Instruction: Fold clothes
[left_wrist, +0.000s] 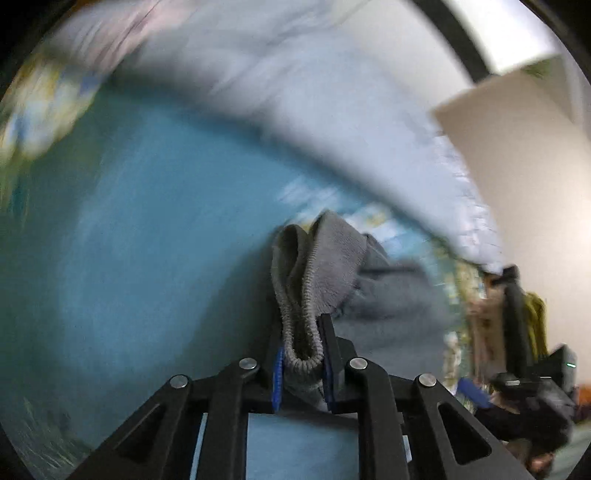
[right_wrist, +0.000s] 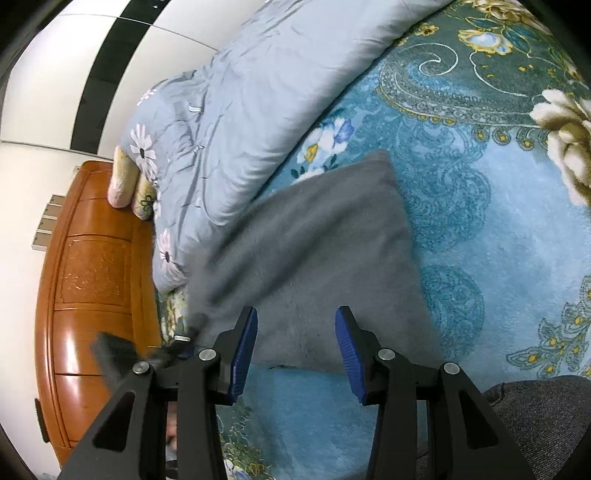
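My left gripper (left_wrist: 302, 360) is clamped on a bunched, ribbed edge of the grey garment (right_wrist: 317, 254) — pinched deep between the blue pads, I'd guess so that side can be lifted over for a fold. The garment itself lies mostly flat on the teal floral blanket (right_wrist: 498, 240), just beside the pale blue quilt (right_wrist: 236, 110). My right gripper (right_wrist: 295, 350) hovers over its near edge with jaws partly apart and nothing between them — probably waiting to take the other corner.
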